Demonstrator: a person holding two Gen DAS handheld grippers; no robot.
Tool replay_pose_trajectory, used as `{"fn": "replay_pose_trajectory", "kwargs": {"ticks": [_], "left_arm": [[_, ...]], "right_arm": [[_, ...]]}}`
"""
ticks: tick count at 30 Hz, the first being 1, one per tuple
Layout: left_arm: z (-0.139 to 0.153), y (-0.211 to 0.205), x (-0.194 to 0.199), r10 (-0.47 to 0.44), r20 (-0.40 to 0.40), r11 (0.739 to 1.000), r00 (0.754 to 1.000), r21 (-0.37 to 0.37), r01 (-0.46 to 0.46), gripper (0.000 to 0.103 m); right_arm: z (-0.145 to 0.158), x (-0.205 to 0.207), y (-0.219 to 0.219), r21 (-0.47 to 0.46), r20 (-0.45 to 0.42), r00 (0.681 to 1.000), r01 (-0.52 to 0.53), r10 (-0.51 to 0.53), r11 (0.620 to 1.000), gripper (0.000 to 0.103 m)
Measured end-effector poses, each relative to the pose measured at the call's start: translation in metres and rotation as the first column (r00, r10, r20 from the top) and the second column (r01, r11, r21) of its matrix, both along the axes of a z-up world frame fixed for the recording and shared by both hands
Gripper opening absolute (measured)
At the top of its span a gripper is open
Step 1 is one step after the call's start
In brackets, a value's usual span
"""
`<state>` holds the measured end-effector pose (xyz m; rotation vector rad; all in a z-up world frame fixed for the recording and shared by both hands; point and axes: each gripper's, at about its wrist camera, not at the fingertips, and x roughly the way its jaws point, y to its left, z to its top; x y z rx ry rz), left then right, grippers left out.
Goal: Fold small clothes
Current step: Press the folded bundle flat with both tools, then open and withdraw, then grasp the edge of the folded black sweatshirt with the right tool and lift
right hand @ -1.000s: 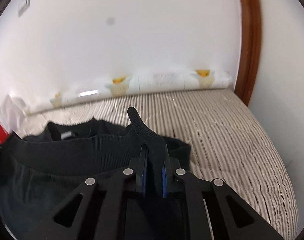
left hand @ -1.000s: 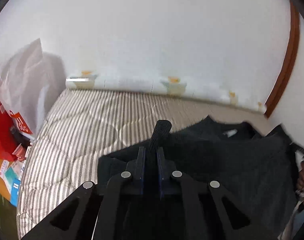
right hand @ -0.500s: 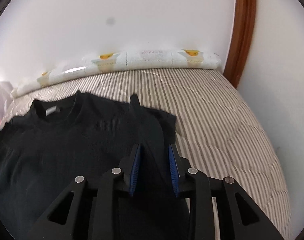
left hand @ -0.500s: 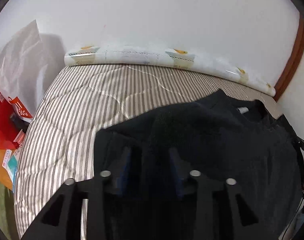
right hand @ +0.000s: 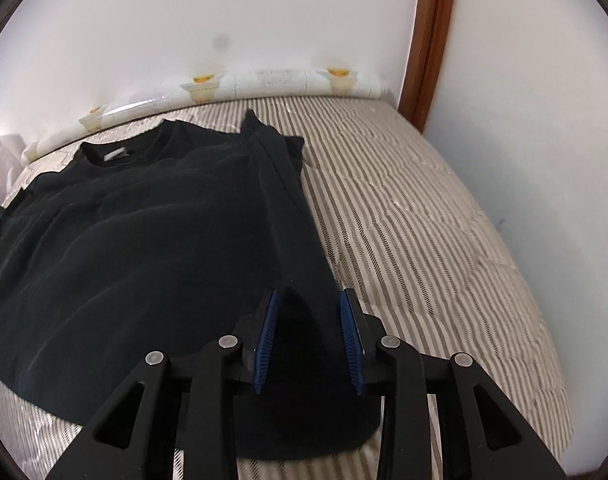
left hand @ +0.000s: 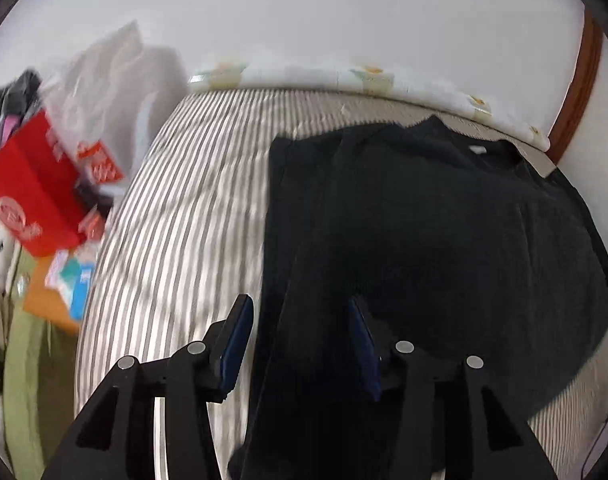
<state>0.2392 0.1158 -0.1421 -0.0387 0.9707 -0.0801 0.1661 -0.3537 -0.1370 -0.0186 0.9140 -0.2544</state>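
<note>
Striped bedding [right hand: 424,216] covers the bed, with a red box [left hand: 27,200] at its left edge; on it the black top [left hand: 444,220] lies flat. Both my left claw [left hand: 299,340] and my right claw [right hand: 308,336] have just been opening; their pads stand apart over the garment's edges, pressing nothing.

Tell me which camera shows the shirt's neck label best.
The right wrist view: the white neck label sits sharp inside the black shirt's collar. The left wrist view shows the same label, but smaller and motion-blurred, near the picture's far edge.
</note>
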Motion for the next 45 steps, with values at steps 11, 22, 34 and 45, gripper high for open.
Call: {"fn": "replay_pose_trajectory", "kwargs": {"ticks": [11, 22, 34, 45], "left_arm": [[-0.003, 0.032, -0.085, 0.017, 0.020, 0.996, 1.000, -0.092, -0.015, 0.052], [-0.010, 0.078, -0.144, 0.058, 0.006, 0.985, 0.998, -0.160, -0.056, 0.055], [-0.020, 0.120, -0.161, 0.072, 0.021, 0.958, 0.997, -0.278, -0.063, 0.058], [-0.025, 0.123, -0.154, 0.051, 0.037, 0.955, 0.998, -0.294, -0.038, 0.058]], "right_arm": [[0.032, -0.008, 0.135, 0.032, 0.060, 0.974, -0.220, 0.217, 0.975, 0.044], [-0.005, -0.017, 0.334, 0.038, -0.017, 0.831, -0.555, 0.556, 0.831, 0.047], [-0.037, -0.047, 0.462, -0.036, -0.096, 0.624, -0.781, 0.776, 0.624, 0.050], [-0.041, -0.020, 0.471, -0.096, -0.036, 0.669, -0.742, 0.742, 0.664, 0.015]]}}
